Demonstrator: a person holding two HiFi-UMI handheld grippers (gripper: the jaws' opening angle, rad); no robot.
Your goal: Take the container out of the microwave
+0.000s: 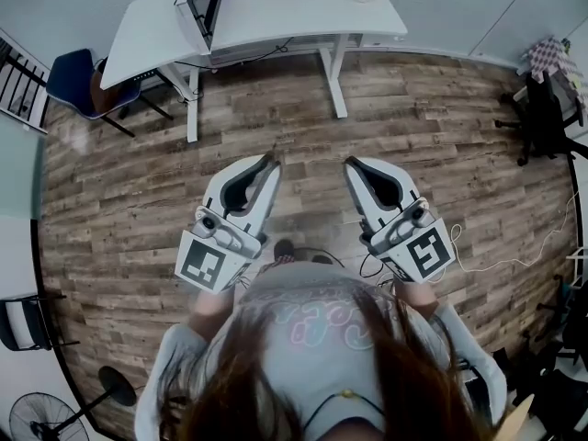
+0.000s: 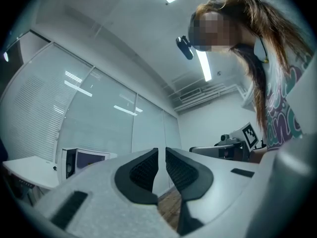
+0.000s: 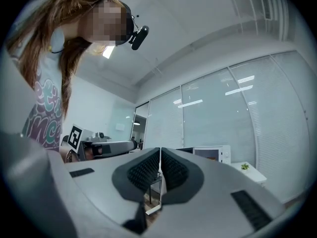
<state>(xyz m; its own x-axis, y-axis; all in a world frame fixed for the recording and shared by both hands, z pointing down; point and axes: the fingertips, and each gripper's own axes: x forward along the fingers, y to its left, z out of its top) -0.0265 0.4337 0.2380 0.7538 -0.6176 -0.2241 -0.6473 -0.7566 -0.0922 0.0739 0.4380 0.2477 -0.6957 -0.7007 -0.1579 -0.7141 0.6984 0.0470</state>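
Am holding left gripper [image 1: 269, 165] and right gripper [image 1: 354, 167] fully closed and empty, side by side, well short of microwave [image 1: 204, 5] on desk [image 1: 294, 21]. Nothing needing grip yet. Guessing container sitting inside microwave; too small for me to confirm.

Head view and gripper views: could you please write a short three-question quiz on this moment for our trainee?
1. True or false: the left gripper holds a container.
2. The microwave stands on: A) the floor, B) the white desk, C) a chair.
3. Fill in: the jaws of the right gripper are ___.
Key: 1 false, it is shut and empty; 2 B; 3 shut.
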